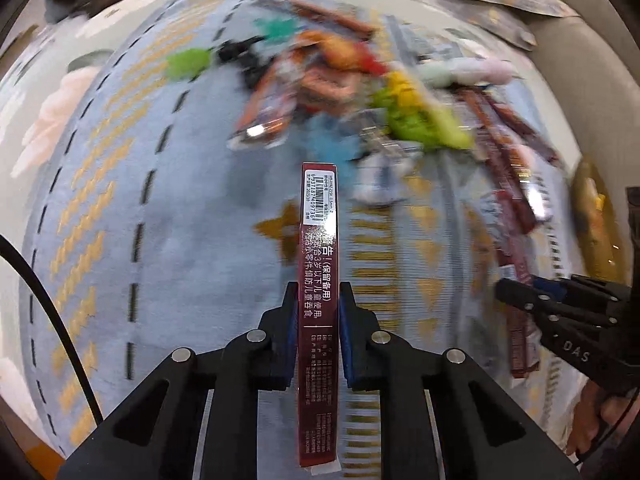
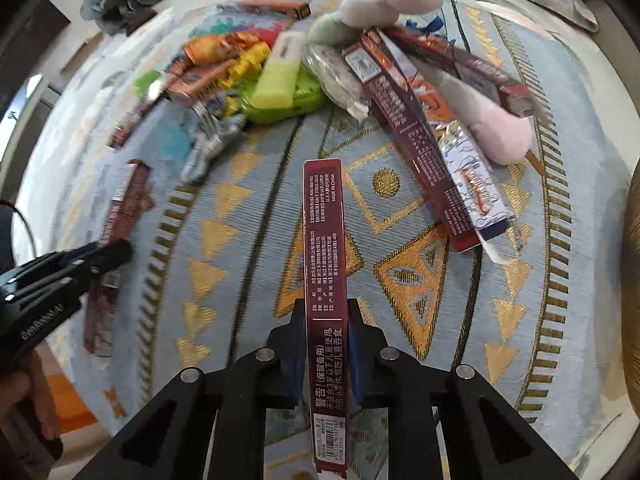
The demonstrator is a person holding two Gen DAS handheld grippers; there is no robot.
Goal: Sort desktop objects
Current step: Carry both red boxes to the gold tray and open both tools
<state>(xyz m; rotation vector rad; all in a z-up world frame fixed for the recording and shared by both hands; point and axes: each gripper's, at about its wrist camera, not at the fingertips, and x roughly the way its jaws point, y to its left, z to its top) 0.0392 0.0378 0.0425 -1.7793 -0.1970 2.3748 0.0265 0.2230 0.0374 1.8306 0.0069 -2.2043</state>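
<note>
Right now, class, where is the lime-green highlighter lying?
In the right wrist view the lime-green highlighter lies upper centre in the pile, resting on a green case, with yellow clips to its left and a plush toy upper right.

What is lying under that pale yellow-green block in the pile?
The yellow-green block rests on a flat bright green case. Only the case's edges show; its middle, and anything beneath it, is covered.
</note>
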